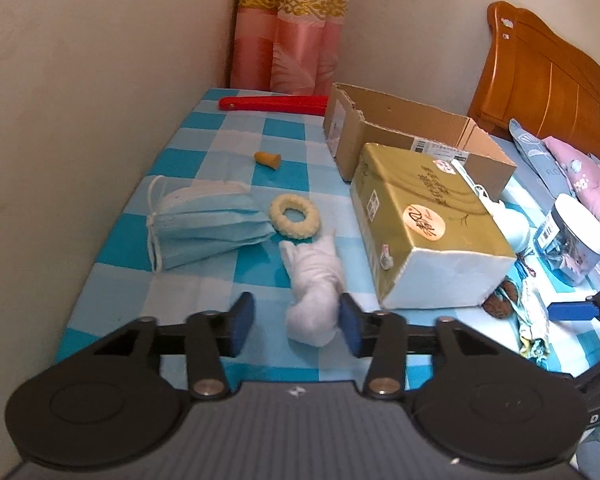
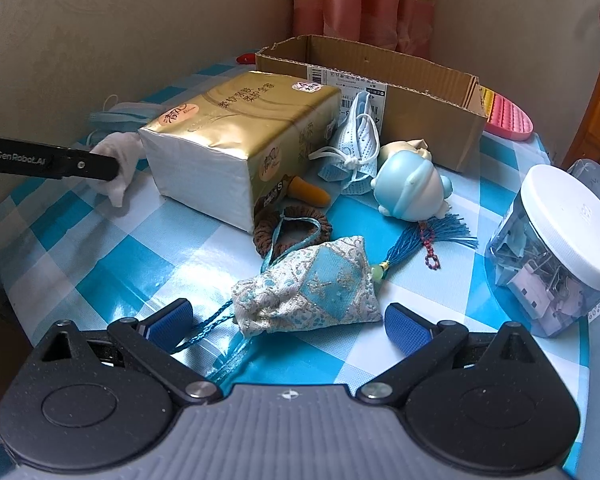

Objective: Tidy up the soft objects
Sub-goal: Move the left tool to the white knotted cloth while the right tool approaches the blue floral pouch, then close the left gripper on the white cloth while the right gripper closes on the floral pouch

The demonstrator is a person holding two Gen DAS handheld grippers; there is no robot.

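With the left gripper [image 1: 296,322] jaws apart around the crumpled white cloth [image 1: 314,300] beside the gold tissue pack [image 1: 424,216], close mid-bundle; the right gripper [image 2: 288,320] is spread wide too.

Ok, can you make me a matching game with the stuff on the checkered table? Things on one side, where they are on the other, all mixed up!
Things:
1. white cloth
2. embroidered pouch
3. face mask
4. jar of clips

Places:
A. beside the cream ring
B. between the right gripper fingers
C. far right of the table
D. between the left gripper fingers

Pairs: 1-D, 2-B, 3-A, 4-C
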